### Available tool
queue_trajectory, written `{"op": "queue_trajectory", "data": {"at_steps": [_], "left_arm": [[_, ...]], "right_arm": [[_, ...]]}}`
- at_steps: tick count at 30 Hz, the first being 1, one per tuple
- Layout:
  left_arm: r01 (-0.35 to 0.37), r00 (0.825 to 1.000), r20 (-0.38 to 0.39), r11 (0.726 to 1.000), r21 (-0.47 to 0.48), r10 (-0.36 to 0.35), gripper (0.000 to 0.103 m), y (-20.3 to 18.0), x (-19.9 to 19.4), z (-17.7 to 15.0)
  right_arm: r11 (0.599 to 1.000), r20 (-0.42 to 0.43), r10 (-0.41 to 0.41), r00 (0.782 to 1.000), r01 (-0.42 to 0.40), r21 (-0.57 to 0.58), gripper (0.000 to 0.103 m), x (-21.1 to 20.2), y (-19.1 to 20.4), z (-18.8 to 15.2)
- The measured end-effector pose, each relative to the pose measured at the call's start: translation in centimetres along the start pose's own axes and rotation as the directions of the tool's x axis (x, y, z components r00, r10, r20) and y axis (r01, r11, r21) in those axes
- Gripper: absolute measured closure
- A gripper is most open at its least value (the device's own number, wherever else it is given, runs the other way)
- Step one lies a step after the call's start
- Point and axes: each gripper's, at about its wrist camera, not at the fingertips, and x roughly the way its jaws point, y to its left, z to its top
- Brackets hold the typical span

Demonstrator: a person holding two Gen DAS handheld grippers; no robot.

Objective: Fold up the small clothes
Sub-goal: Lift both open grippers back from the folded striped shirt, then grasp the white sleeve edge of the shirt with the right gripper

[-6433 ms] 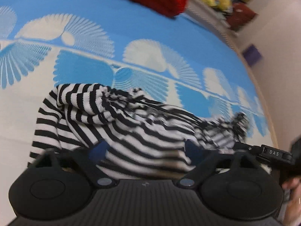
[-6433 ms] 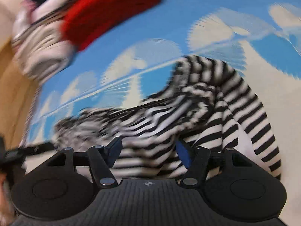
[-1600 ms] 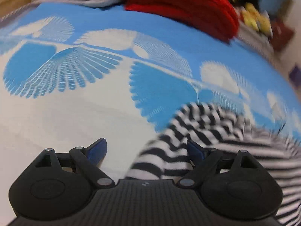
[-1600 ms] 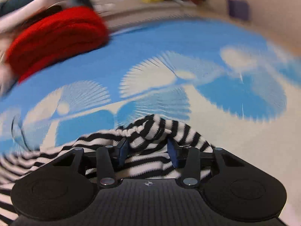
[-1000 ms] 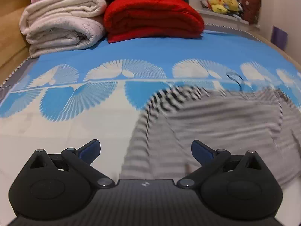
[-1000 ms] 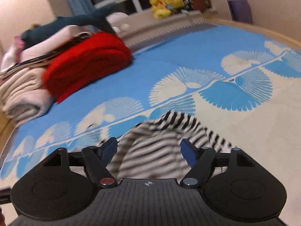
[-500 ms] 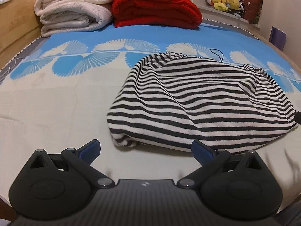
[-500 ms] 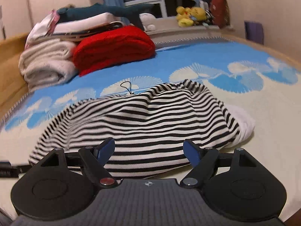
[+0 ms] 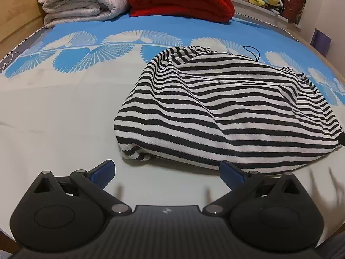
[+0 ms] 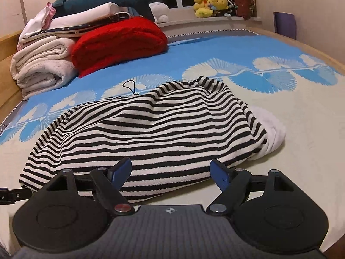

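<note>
I see the bedspread (image 9: 54, 112) filling both views: blue with white fan shapes in the upper half of each frame, plain cream in the lower half. The striped top (image 9: 215, 112) lies on it as a rounded, flattened heap, right of centre in the left wrist view and centre frame in the right wrist view (image 10: 151, 129), straddling the line where blue meets cream. A white lining (image 10: 269, 129) shows at its right edge in the right wrist view, and a thin black loop (image 10: 129, 86) sticks out at its far edge. At the upper left of both frames a red blanket (image 10: 118, 43) sits beside a stack of cream blankets (image 10: 43, 69); in the right wrist view folded linen and a plush shark (image 10: 112, 0) lie on top of that stack. Yellow plush toys (image 10: 209, 4) stand on a sill at the top of the frame. My left gripper (image 9: 168, 170) is spread wide and empty, at the bottom of its frame just short of the top's near hem. My right gripper (image 10: 170, 172) is likewise spread wide and grasps nothing; its blue pads (image 10: 120, 170) overlap the near hem in the picture, but I cannot tell whether they touch the cloth.
</note>
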Motion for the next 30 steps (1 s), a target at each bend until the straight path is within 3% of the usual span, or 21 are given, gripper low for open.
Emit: {"op": "queue_trajectory", "data": {"at_steps": [8, 13, 19, 25, 27, 30], "left_arm": [[-0.005, 1.000, -0.006, 1.000, -0.022, 0.005, 0.000, 0.6, 0.2, 0.1], [-0.020, 1.000, -0.005, 0.998, -0.065, 0.020, 0.000, 1.9, 0.3, 0.4], [-0.076, 0.997, -0.022, 0.990, -0.115, 0.074, 0.000, 3.8, 1.0, 0.9], [-0.140, 0.990, -0.033, 0.972, -0.188, 0.136, 0.000, 5.5, 1.8, 1.9], [-0.168, 0.986, -0.031, 0.967, -0.191, 0.165, 0.000, 5.9, 2.1, 2.3], [-0.229, 0.973, -0.006, 0.958, -0.171, 0.231, 0.000, 6.6, 2.5, 3.3]], "right_arm": [[1.000, 0.003, -0.013, 1.000, 0.013, 0.003, 0.022, 0.0, -0.3, 0.1], [0.984, 0.011, -0.054, 0.998, 0.051, 0.172, 0.022, -0.1, -4.3, 0.8], [0.875, -0.045, -0.099, 0.994, 0.108, 0.471, 0.022, 1.8, -12.4, 1.3], [0.747, -0.095, -0.029, 0.995, 0.085, 0.659, 0.022, 5.9, -16.9, 1.9], [0.725, -0.100, -0.028, 0.995, 0.090, 0.683, 0.022, 7.2, -17.4, 2.5], [0.736, -0.109, -0.020, 0.994, 0.088, 0.672, 0.022, 9.4, -17.8, 3.0]]}}
